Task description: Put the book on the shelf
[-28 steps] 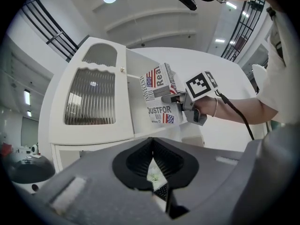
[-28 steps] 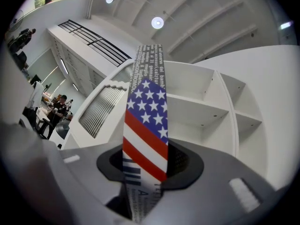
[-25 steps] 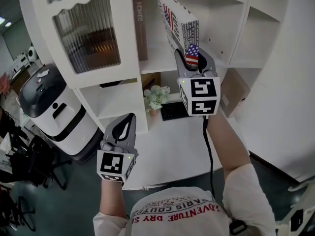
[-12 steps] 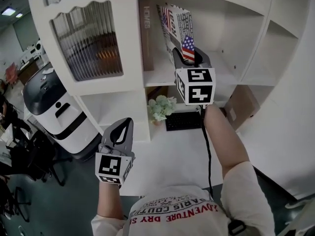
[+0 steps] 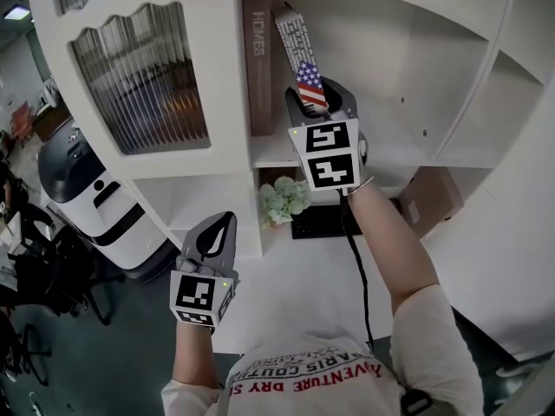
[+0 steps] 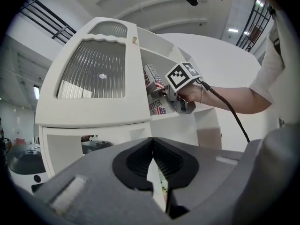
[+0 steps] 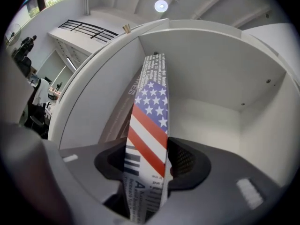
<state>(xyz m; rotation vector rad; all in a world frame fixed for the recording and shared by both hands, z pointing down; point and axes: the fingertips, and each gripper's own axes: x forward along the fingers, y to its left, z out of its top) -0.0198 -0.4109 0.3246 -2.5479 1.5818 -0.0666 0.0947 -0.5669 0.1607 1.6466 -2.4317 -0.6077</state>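
Note:
The book (image 5: 299,55), its spine printed with a flag and newsprint, stands tilted in the open shelf compartment (image 5: 277,152), its top leaning left against a brown book (image 5: 257,59). My right gripper (image 5: 317,104) reaches into the compartment and is shut on the lower spine of the book (image 7: 150,111). Its jaws are opening, with the pads still at the spine's two sides. My left gripper (image 5: 216,232) hangs low in front of the cabinet, shut and empty. In the left gripper view the book (image 6: 151,76) and the right gripper (image 6: 164,95) show at the shelf.
A ribbed glass door (image 5: 139,76) closes the compartment to the left. To the right of the book the shelf compartment is bare. Below are a small potted plant (image 5: 282,202) and a keyboard (image 5: 321,222) on a white desk (image 5: 286,284). A white and black machine (image 5: 78,180) stands at the left.
The right gripper has carried the book deeper into the compartment and turned it spine-out, leaning on the brown book. The left gripper has barely moved.

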